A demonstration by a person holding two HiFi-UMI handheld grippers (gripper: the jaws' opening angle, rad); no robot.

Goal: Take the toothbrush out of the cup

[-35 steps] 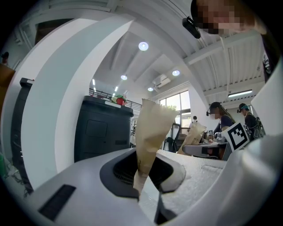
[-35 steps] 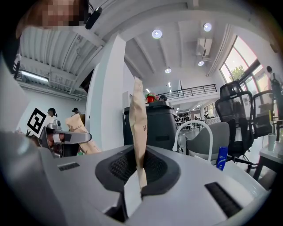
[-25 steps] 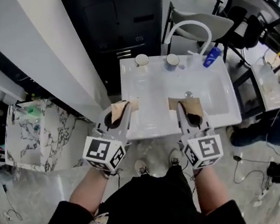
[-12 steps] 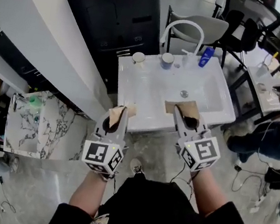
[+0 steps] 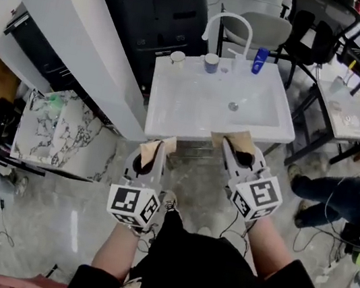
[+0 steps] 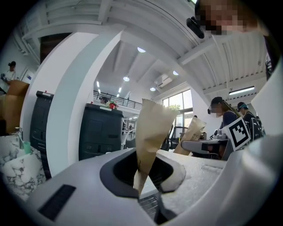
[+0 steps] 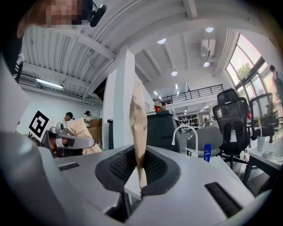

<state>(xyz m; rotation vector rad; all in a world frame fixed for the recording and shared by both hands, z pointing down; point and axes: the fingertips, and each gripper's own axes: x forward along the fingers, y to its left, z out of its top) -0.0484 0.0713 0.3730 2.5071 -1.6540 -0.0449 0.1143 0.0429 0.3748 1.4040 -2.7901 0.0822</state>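
Note:
A white sink [image 5: 171, 114] stands ahead of me in the head view. Two small cups sit on its back rim, a white cup [image 5: 177, 57] and a bluish cup [image 5: 211, 62]; both are too small to show a toothbrush. The left gripper [image 5: 157, 148] hangs just short of the sink's front edge, its tan-covered fingertips [image 6: 150, 132] pressed together with nothing between them. Level with it to the right, the right gripper [image 5: 237, 142] reaches the front rim, and its tan fingertips [image 7: 138, 132] are also shut and hold nothing.
A white arched faucet [image 5: 227, 28] and a blue tube [image 5: 258, 59] stand at the sink's back. A black cabinet [image 5: 161, 13] is behind it, a marble-topped stand [image 5: 53, 125] to the left, a grey chair [image 5: 268, 28] beyond. A seated person [image 5: 336, 190] is at the right.
Both grippers have drawn back from the sink together. The right gripper's tips stood over the basin before and are now at its front rim. The jaws have stayed shut.

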